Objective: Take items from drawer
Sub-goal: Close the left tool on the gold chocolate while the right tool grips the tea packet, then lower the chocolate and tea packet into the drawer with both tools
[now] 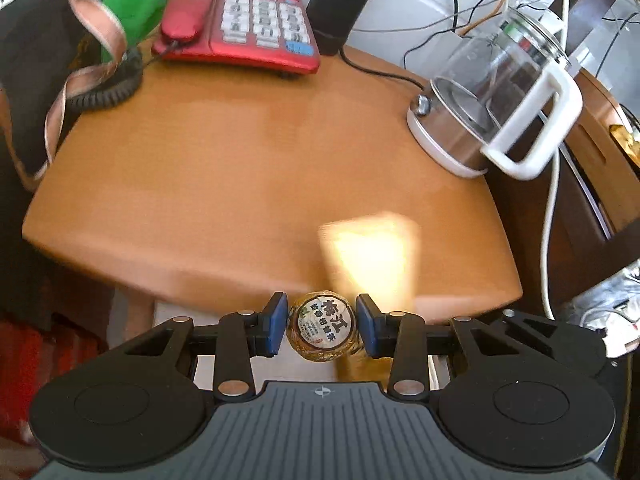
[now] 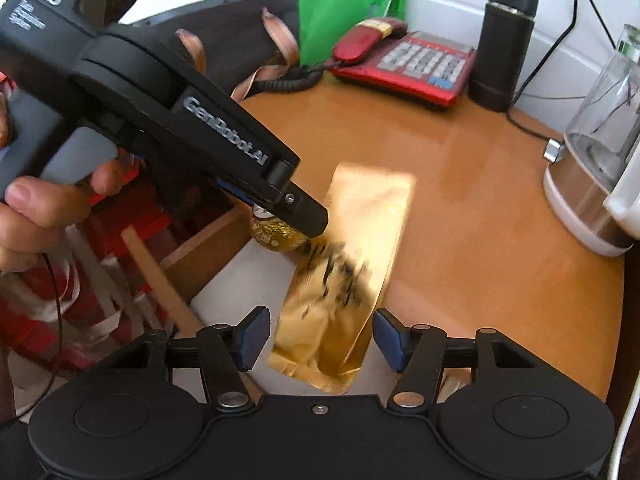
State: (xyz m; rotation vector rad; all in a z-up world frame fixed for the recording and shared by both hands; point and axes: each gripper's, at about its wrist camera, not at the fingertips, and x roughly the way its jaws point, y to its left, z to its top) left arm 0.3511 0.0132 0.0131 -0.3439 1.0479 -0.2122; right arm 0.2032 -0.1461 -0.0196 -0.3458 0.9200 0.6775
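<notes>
My left gripper [image 1: 322,326] is shut on a small round gold-wrapped tea ball [image 1: 322,327] with a printed white label, held just before the front edge of the round wooden table [image 1: 224,168]. In the right wrist view the left gripper [image 2: 296,216] comes in from the upper left with the tea ball [image 2: 276,236] at its tip. A gold foil pouch [image 2: 344,280] lies blurred between the open fingers of my right gripper [image 2: 318,338], over the table edge; no pad touches it. It shows as a bright blur in the left wrist view [image 1: 370,256].
On the table stand a red telephone [image 1: 244,24], a black flask [image 1: 342,4] and a glass kettle [image 1: 496,92] with a white handle. Cables run behind. An open wooden drawer [image 2: 200,248] sits below left, beside red packaging [image 2: 48,288].
</notes>
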